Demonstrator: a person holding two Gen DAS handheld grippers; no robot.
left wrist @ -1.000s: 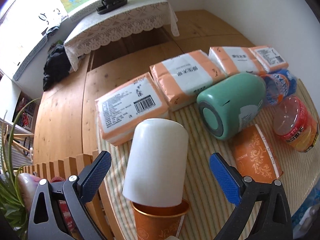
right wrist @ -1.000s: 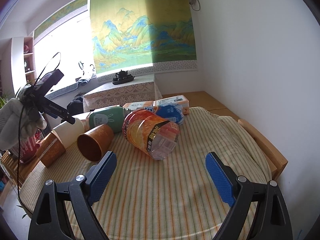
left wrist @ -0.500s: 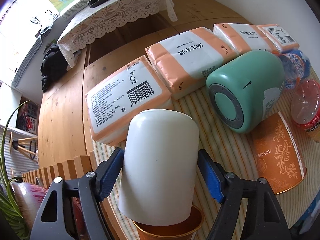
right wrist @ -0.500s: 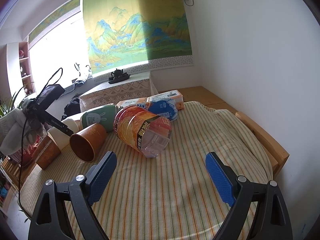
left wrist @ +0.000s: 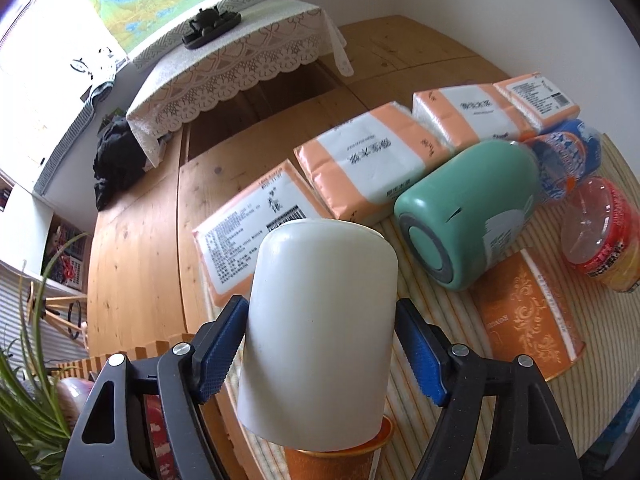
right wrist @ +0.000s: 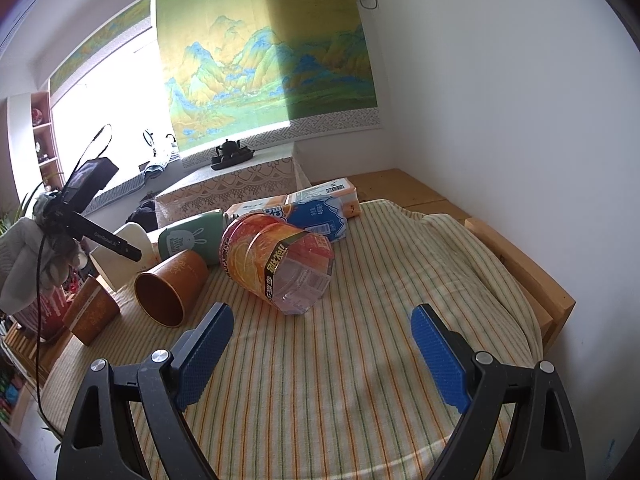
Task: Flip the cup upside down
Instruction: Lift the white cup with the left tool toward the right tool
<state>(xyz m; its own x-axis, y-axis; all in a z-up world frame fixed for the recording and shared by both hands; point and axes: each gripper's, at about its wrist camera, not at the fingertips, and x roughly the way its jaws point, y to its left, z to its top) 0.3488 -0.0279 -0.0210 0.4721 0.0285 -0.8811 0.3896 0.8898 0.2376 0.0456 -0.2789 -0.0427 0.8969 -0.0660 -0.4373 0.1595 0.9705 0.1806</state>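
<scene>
A white cup stands base up, its mouth over an orange paper cup below it. My left gripper is shut on the white cup, one blue pad on each side. In the right wrist view the white cup shows at the far left, held by the left gripper. My right gripper is open and empty above the striped cloth.
An orange paper cup and a green flask lie on their sides to the right. Plastic bottles and several tissue packs lie behind. A plant is at the left. The table's right edge has a wooden rail.
My left gripper moved in around the white cup and closed on its sides. The right gripper stayed open and shifted only slightly.
</scene>
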